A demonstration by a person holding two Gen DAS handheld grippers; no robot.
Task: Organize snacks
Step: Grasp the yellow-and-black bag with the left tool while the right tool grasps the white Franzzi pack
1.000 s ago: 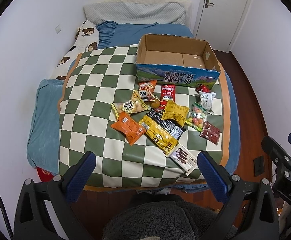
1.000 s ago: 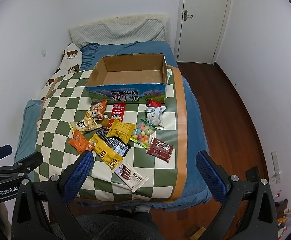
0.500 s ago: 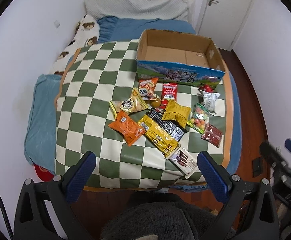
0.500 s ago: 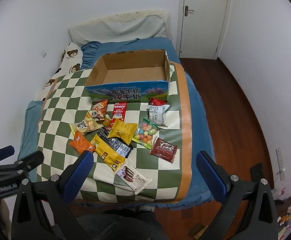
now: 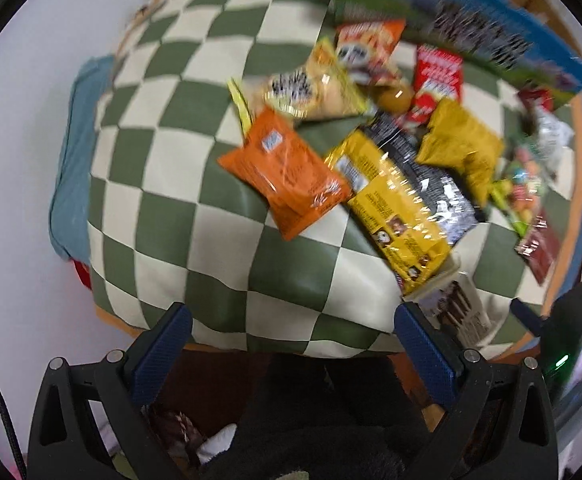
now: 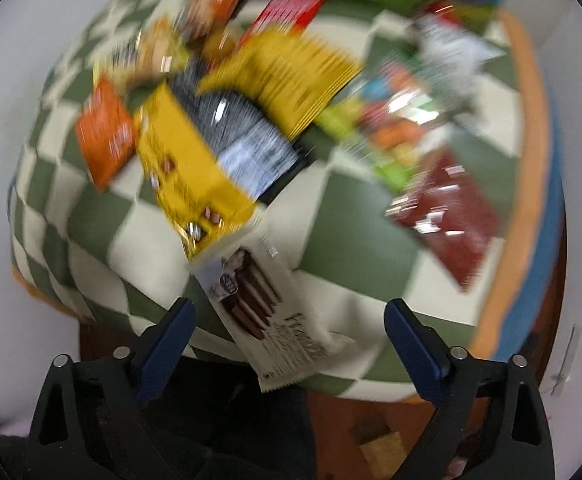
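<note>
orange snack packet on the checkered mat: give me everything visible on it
The orange packet is a flat, glossy sealed pouch with a small pale label patch near its upper end and white print near its lower end. It lies flat and diagonal on the checkered mat, at the pile's left edge. Its right side meets the long yellow packet; neither hand-held gripper touches it.

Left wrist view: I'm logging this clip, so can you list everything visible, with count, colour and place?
Cardboard box: one, blue-green printed side, far edge of the cloth.
Checkered cloth: one, green and cream, covering the bed.
Orange snack packet: one, left of the pile.
Long yellow packet: one, pile centre.
Black packet: one, partly under the yellow ones.
Mustard packet: one, right of centre.
Panda packet: one, orange, near the box.
Red packet: one, near the box.
White biscuit packet: one, near edge.
Left hand-held gripper: open, blue pads.
</note>
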